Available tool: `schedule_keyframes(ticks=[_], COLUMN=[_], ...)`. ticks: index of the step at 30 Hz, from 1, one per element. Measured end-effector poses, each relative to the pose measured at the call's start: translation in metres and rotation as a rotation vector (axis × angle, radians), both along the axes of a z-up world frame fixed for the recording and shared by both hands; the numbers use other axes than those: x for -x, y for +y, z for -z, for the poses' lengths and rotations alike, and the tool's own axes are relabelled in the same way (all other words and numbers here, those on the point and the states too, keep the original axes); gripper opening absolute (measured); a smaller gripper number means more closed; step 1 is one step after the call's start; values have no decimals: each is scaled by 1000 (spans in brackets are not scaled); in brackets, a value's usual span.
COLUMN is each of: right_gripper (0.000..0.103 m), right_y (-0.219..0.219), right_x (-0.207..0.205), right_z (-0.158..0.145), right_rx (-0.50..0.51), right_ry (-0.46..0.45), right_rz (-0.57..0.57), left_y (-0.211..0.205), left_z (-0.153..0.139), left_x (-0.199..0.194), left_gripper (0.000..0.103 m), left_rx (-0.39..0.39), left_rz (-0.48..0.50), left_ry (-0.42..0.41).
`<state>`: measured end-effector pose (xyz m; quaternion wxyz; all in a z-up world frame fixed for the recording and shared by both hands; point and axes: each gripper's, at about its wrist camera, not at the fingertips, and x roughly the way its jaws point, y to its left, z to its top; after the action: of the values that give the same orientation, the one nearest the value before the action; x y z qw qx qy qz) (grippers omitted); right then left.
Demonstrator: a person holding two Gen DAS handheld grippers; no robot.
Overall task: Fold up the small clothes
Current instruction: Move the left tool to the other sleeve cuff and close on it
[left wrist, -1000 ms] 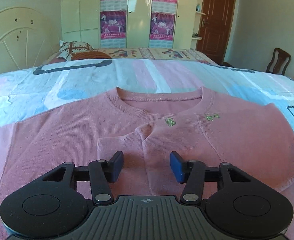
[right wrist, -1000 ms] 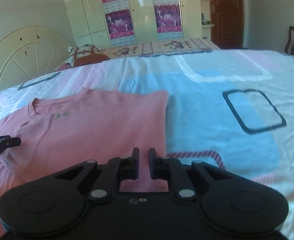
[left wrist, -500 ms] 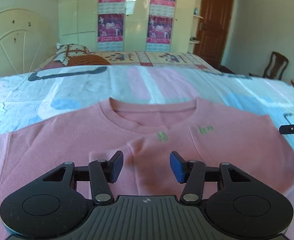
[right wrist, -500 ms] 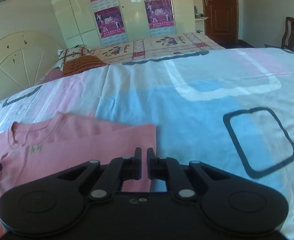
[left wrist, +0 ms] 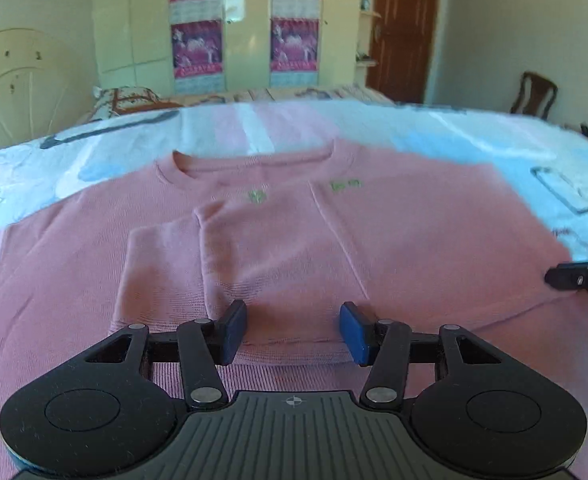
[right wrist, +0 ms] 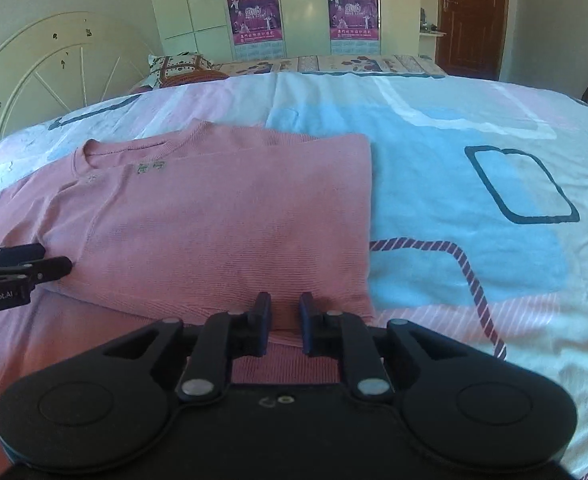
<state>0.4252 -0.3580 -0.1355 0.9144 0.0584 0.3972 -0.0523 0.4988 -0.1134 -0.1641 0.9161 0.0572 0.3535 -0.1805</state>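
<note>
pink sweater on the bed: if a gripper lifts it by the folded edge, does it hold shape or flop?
Probably flops: the pink sweater is thin knit, lying flat on the bedsheet with a soft folded-over sleeve. It looks light. Pushed, it would likelier bunch than slide, since small creases already show near the fold.

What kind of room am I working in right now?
A bedroom, most likely: the pink sweater lies on a bed's patterned sheet, with a white headboard and a poster-covered wardrobe behind.
</note>
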Motion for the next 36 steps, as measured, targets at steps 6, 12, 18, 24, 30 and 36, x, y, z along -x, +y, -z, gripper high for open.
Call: schedule_keyframes(ticks=[6, 12, 18, 24, 30, 36], right_gripper=[17, 19, 20, 22, 22, 22], right_y=[-1, 4, 11, 32, 64, 77], right_x=[0, 5, 3, -19, -41, -55], right_z=[-2, -17, -25, -24, -25, -25], right_rx=[8, -11, -47, -98, -89, -133], right_ry=[27, -23, -66, -53, -50, -45], right_rz=[38, 69, 110, 98, 82, 130], left_y=[4, 56, 189, 363, 476, 508], left_z=[2, -6, -15, -8, 16, 34], left_x=[7, 10, 30, 55, 59, 42], left_gripper=[77, 77, 77, 62, 61, 61], left_rx=[-42, -12, 51, 180, 340, 465], left_rz=[-19, -138, -458, -900, -1128, -1139], left_ry=[-15, -4, -45, -57, -46, -85])
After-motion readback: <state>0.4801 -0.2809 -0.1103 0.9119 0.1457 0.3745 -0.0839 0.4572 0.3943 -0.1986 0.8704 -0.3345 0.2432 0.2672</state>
